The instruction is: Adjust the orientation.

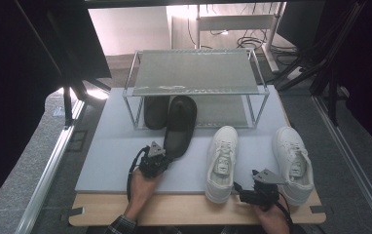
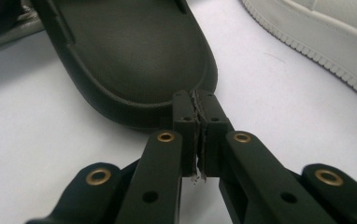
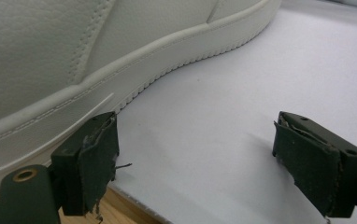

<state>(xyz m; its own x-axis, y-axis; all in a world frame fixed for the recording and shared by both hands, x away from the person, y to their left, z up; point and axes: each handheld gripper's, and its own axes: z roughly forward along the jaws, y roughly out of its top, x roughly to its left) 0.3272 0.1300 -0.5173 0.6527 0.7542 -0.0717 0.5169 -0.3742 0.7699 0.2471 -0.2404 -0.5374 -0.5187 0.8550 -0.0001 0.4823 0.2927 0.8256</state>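
1. The left hand-held gripper (image 1: 160, 157) sits at the near end of the dark slipper (image 1: 179, 126), left of centre on the desk (image 1: 96, 214). In the left gripper view its jaws are pressed together with no gap, their tips at the slipper's near rim (image 2: 167, 114); whether a lip of the rim is pinched between them cannot be told.
2. That dark slipper lies sole-down on the pale mat (image 1: 111, 156), its far end reaching under the lower tier of the shoe rack (image 1: 196, 73). A second dark slipper (image 1: 156, 112) lies just beside it to the left, further under the rack.
3. The right hand-held gripper (image 1: 245, 192) is at the near right of the desk, between the two white sneakers. In the right gripper view its jaws stand wide apart with nothing between them; the left pad (image 3: 95, 163) is just beside the sole of the left white sneaker (image 3: 74, 70), and contact cannot be confirmed.
4. The left white sneaker (image 1: 221, 163) lies on the mat right of centre, toe pointing far. The right white sneaker (image 1: 293, 163) lies well apart to its right, also toe-far.
5. The mat's near edge exposes the wooden desk.
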